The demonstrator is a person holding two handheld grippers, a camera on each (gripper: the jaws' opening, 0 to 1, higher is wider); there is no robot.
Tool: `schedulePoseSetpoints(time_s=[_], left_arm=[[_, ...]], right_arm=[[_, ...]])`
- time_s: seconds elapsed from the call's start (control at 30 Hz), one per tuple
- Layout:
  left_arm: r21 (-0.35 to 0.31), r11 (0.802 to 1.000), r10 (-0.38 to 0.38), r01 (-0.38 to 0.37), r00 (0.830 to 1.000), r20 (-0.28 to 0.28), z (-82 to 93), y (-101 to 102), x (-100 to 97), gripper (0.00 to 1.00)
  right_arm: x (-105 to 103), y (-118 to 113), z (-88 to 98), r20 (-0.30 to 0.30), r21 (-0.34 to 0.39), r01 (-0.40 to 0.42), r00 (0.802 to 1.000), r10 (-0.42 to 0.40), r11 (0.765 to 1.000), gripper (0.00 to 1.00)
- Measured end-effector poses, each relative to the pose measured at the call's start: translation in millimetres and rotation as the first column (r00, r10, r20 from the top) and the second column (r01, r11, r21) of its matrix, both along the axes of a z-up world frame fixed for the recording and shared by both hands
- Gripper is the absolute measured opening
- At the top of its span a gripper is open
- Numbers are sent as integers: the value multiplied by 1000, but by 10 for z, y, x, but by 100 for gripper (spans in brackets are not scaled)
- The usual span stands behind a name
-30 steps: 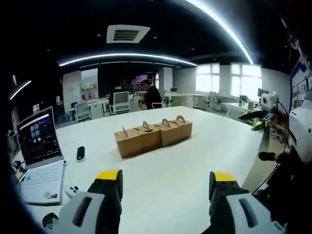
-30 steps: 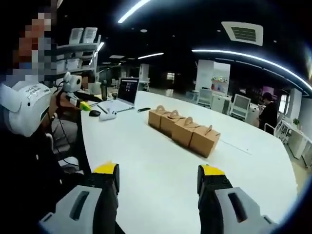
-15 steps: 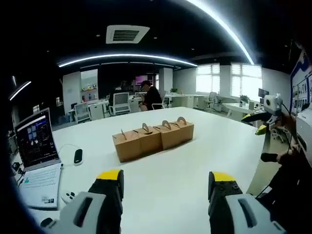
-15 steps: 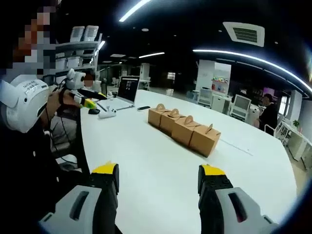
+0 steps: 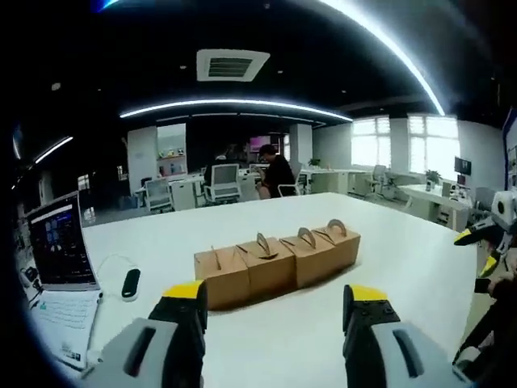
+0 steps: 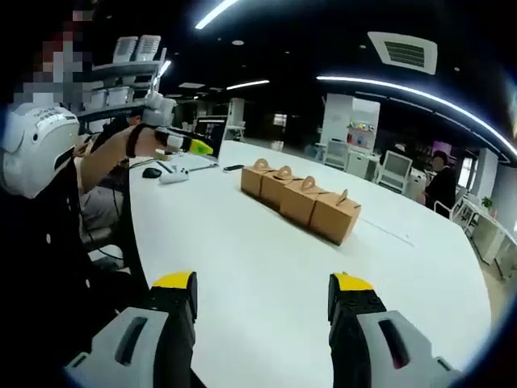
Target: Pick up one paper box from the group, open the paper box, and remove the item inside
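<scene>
Several brown paper boxes (image 5: 275, 262) with arched handles stand side by side in a row on the white table (image 5: 404, 267). In the left gripper view they lie just beyond my left gripper (image 5: 275, 303), which is open with nothing between its yellow-tipped jaws. From the right gripper view the same row of boxes (image 6: 299, 200) sits further off, and my right gripper (image 6: 262, 293) is open and empty above the table (image 6: 242, 267). The left gripper (image 6: 182, 142) reaches in from the left there, held in a person's hand.
An open laptop (image 5: 56, 267) sits at the table's left, with a dark phone (image 5: 129, 283) and cable beside it. A mouse (image 6: 152, 172) and a small white device (image 6: 174, 176) lie near the laptop. A person sits at a far desk (image 5: 279, 174). Office chairs and desks stand behind.
The left gripper has moved forward toward the boxes, which now look larger and closer to its jaws. In the right gripper view the left arm has stretched out over the table.
</scene>
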State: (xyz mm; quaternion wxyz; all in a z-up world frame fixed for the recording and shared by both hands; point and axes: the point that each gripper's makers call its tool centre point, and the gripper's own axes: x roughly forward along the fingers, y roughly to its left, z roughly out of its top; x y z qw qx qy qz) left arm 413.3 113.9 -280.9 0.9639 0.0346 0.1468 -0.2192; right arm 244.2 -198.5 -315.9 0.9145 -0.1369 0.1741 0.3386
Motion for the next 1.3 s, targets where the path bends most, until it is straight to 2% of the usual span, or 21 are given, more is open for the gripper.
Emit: schedulePoseSetpoints(time_s=[0.1,0.23,0.4,0.5,0.67,0.83,0.93,1.0,1.1,1.23,1.3], left_arm=[[-22,999,43,-43,999,-2,-63,-113,262,68],[-33,997,75,-74,997,5,-117,-264,514,68],[-57,991,116,-117,993,-24,-264,-426,847,61],[-48,990,133,-134,991,-25,-351,-507,1022,56],[-8,989,147,-147,989,-2,-423,-611,1190,53],[-19,986,168,-167,986,14,-407,-653,1300,46],[-5,985,175,-174,984,26,-410,-726,1286,45],[-22,983,184,-183,982,41,-389,-743,1323,43],[41,982,182,-185,980,77,-428,-773,1378,40],[74,981,178,-182,982,59,-555,-791,1437,27],[72,980,182,-185,982,50,-582,-755,1578,25]], right_arm=[[-17,-18,-18,0,8,5,1000,-5,1000,66],[-36,-58,-31,2,22,19,1000,-19,1000,65],[-49,-114,-58,10,27,38,999,-38,999,65],[-67,-125,-73,11,42,45,999,-46,998,65],[-59,-155,-97,21,60,65,998,-66,996,65],[-65,-138,-128,16,90,73,997,-74,993,65],[-68,-139,-162,10,105,79,997,-81,991,64],[-62,-136,-184,10,114,85,996,-86,990,64],[-60,-118,-203,13,123,87,996,-90,989,64],[-67,-110,-204,13,142,90,996,-93,986,64],[-69,-118,-211,13,144,93,995,-95,985,64]])
